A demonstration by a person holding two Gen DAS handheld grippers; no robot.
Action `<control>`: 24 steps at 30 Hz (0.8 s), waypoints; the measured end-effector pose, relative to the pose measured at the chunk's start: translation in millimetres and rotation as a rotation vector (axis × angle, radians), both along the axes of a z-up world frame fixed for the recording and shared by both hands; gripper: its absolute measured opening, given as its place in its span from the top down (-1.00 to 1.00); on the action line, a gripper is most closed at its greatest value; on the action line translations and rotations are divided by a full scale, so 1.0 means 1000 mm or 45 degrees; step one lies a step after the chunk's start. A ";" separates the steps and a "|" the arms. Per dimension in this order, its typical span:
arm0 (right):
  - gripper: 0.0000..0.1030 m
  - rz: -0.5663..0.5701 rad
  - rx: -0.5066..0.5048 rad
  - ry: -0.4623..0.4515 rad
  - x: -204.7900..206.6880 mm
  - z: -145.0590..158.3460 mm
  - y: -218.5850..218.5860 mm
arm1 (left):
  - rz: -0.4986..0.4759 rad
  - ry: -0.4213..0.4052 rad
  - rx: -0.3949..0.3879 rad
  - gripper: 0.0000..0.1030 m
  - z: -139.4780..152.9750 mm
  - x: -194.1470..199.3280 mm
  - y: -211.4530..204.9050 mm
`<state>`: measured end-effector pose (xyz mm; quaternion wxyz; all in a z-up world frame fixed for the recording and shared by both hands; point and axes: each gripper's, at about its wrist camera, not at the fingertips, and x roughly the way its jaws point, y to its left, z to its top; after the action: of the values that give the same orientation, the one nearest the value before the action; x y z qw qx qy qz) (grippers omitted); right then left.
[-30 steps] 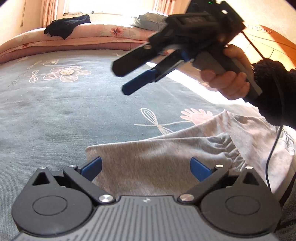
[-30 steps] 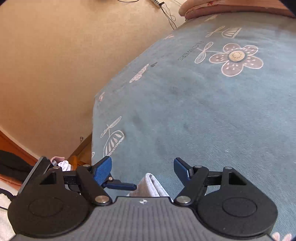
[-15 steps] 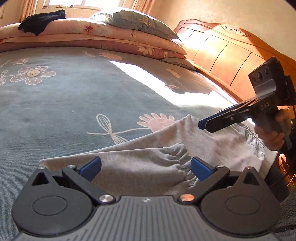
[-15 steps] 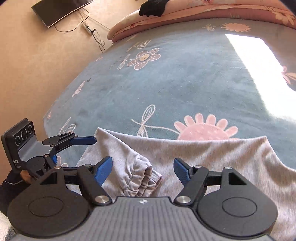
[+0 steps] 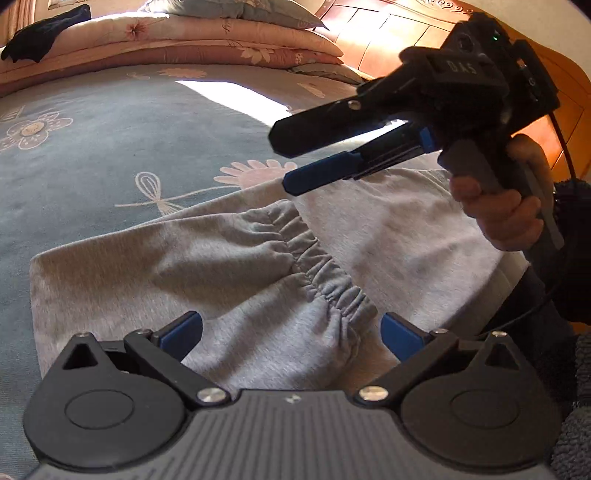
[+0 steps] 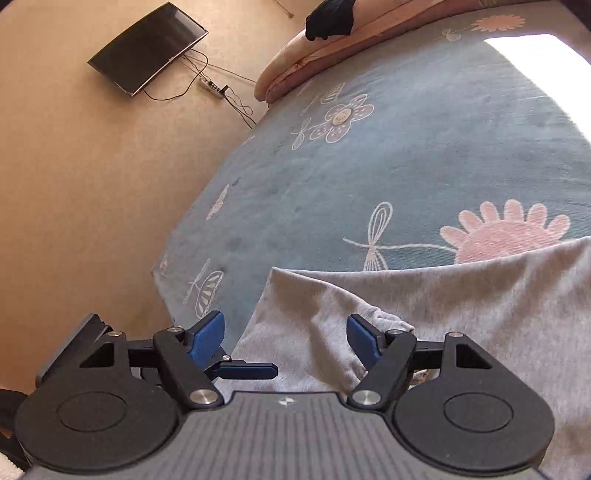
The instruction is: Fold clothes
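A grey garment (image 5: 406,229) lies spread on the blue bedspread (image 5: 110,147). One part with a gathered elastic band (image 5: 317,269) is folded over onto it. My left gripper (image 5: 290,332) hovers open just above that folded part, holding nothing. My right gripper (image 5: 288,162), held in a hand (image 5: 498,206), hangs open in the air over the garment's far edge. In the right wrist view my right gripper (image 6: 286,334) stands open over the grey garment (image 6: 461,302), near its left corner. One of my left gripper's fingers (image 6: 247,369) shows low beneath it.
Stacked quilts and a pillow (image 5: 203,37) lie at the far side of the bed, with a black garment (image 5: 40,37) on top. A wooden headboard (image 5: 388,26) stands to the right. The bed's edge (image 6: 162,273) drops off left; a dark screen (image 6: 147,48) hangs beyond.
My right gripper has risen from low at the right to above the garment's far edge, and its view has swung left. The left gripper has tilted slightly. Both have stayed open.
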<state>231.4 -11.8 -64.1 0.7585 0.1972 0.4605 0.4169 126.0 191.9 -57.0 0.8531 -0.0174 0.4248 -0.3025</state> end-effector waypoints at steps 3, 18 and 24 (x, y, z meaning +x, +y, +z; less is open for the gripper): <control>-0.48 -0.046 -0.118 0.050 0.007 -0.028 0.018 | 0.032 0.119 -0.072 -0.97 -0.016 -0.006 0.002; -0.25 -0.294 -0.210 -0.106 -0.041 0.007 -0.049 | -0.140 0.024 -0.114 -0.97 0.001 0.003 -0.046; -0.37 -0.452 -0.368 -0.132 -0.071 0.003 -0.105 | -0.194 0.091 0.018 -0.97 -0.015 -0.014 -0.071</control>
<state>160.1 -117.0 -60.9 0.8629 0.1427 0.4339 0.2162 111.6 121.0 -71.7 0.8120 0.0103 0.4571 -0.3628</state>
